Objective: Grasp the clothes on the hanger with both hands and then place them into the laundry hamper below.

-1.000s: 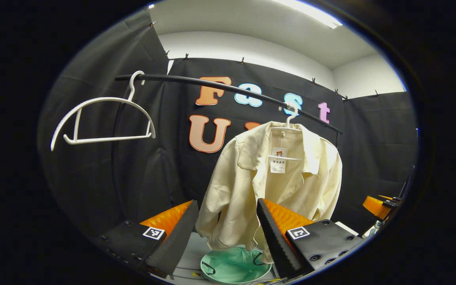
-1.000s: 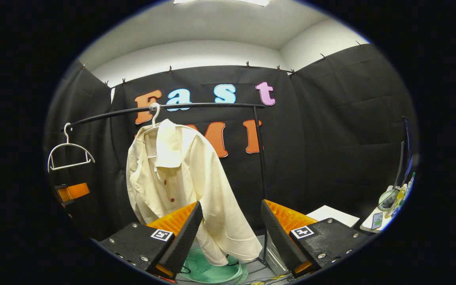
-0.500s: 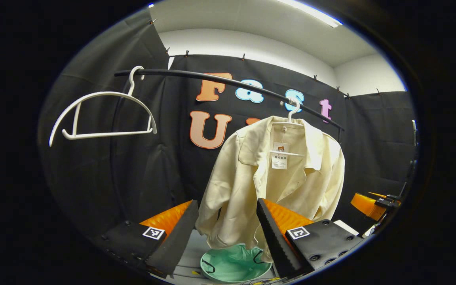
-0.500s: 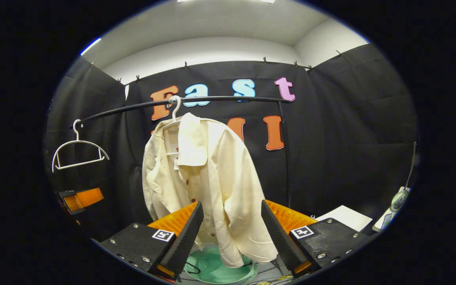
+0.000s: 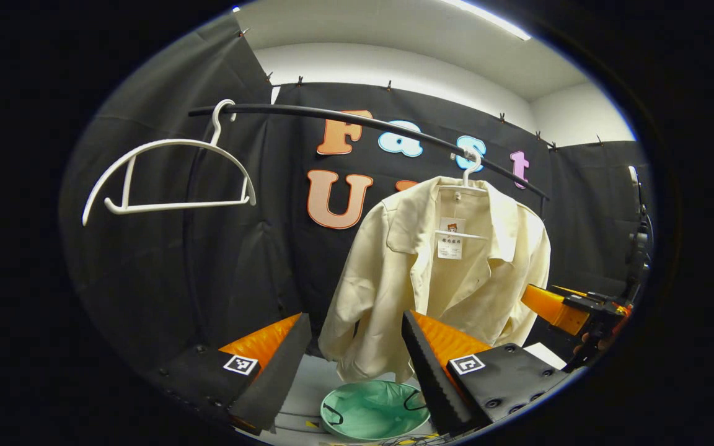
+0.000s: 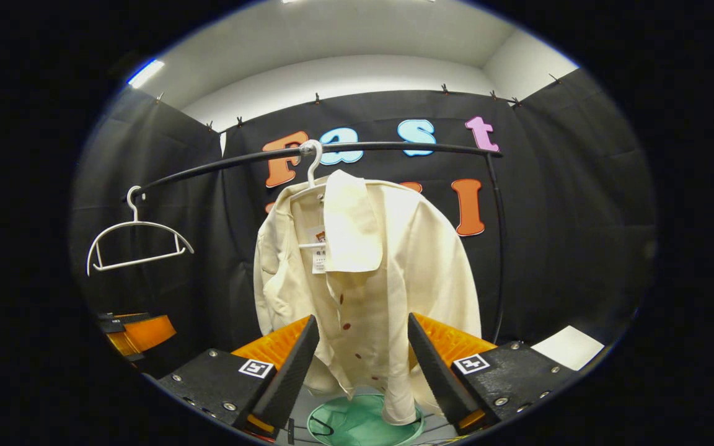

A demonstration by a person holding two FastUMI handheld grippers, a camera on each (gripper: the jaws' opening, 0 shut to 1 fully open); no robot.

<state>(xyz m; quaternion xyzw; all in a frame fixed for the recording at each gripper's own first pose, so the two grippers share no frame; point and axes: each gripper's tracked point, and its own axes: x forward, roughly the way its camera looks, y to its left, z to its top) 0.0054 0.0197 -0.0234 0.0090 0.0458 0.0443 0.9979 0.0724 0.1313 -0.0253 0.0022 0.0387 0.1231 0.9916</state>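
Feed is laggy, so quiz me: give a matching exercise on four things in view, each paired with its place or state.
Things:
1. shirt
2. spare hanger
3. hamper
4. right gripper

States:
A. on the floor under the shirt
B. open, nothing between its fingers
C. bare, at the rail's end
D. hanging on a hanger

Pairs: 1-D, 2-C, 3-A, 4-B
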